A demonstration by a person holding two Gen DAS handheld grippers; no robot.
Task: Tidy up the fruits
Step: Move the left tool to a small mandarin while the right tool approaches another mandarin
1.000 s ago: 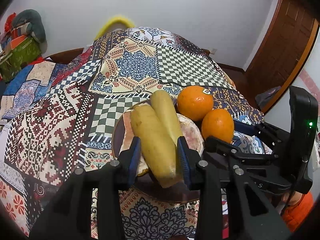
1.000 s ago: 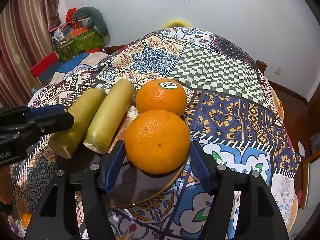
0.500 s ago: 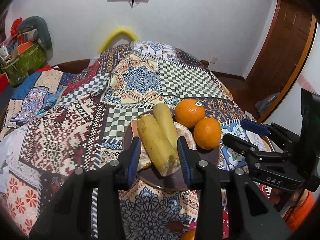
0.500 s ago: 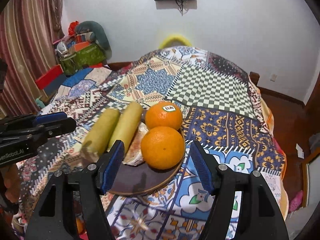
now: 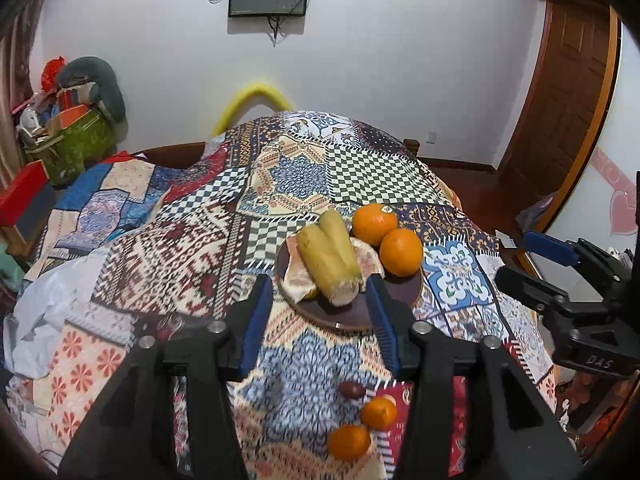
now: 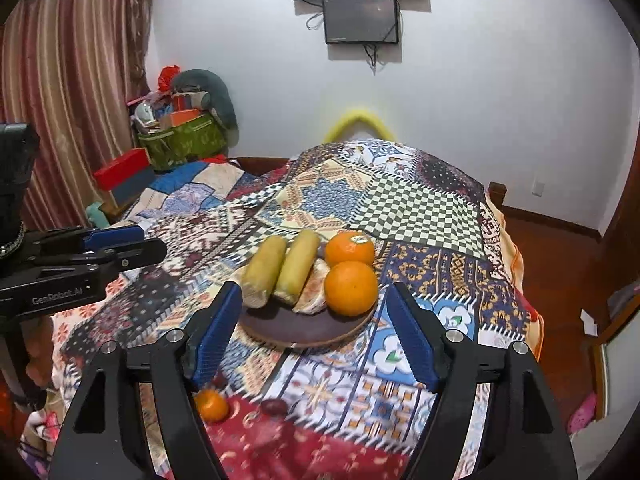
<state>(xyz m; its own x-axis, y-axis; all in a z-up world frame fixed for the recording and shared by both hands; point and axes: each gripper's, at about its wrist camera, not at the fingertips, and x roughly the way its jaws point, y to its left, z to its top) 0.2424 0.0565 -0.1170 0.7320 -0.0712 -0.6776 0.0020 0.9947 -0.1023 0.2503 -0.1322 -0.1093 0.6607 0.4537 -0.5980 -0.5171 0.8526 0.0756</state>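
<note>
A brown plate [image 5: 352,316] [image 6: 304,330] lies on the patchwork cloth. On it are two long yellow fruits [image 5: 328,256] [image 6: 280,268], two big oranges [image 5: 401,252] [image 6: 351,288] and pale peeled pieces [image 5: 298,278]. My left gripper [image 5: 318,300] [image 6: 150,244] hangs above and short of the plate, its jaws opening with nothing between them. My right gripper [image 6: 314,300] [image 5: 514,258] is likewise back from the plate, its jaws also opening and empty. Nearer me lie two small tangerines [image 5: 379,413] [image 6: 212,405] and a dark small fruit [image 5: 352,390] [image 6: 274,406].
The patterned cloth [image 5: 304,172] covers a large raised surface that falls away at the right edge. A green bag and red box [image 6: 176,144] are piled at the far left by a curtain. Screens [image 6: 360,20] hang on the white wall. A wooden door [image 5: 568,120] stands at the right.
Both grippers have drawn back and up from the plate, and their jaws have widened. The yellow fruit and the near orange stay on the plate. The small tangerines have come into view.
</note>
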